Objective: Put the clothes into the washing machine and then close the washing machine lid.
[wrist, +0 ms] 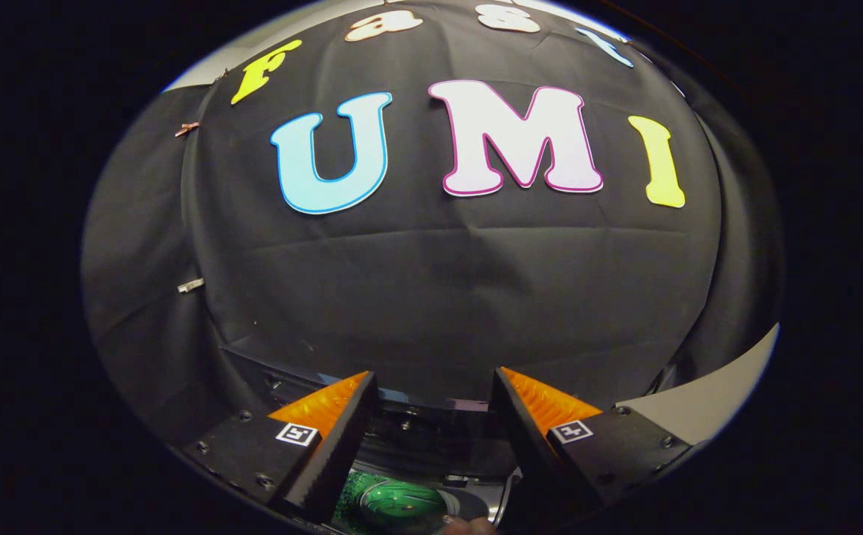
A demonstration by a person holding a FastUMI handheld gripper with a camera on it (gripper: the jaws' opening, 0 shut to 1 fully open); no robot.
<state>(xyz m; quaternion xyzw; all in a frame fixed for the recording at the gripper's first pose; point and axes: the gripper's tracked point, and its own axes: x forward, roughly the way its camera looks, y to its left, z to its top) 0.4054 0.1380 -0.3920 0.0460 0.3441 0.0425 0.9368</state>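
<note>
Low between my fingers I see a patch of green, glossy fabric (pixel 390 505), which I take to be the clothes, lying below the fingertips and partly cut off from sight. Just past it runs a dark rim with small bolts (pixel 431 435) that could be the washing machine's edge, though I can't confirm that, and I can't pick out the lid. Beyond stands the booth's black cloth wall (pixel 446 297), with a pale surface (pixel 706 401) off to the right. My worry is that, pointed mostly at the wall, I could misjudge where the opening sits and drop the fabric on the rim or snag it there. The gripper (pixel 431 390) has its jaws spread wide, released, with nothing pinched and neither finger touching the green fabric.
</note>
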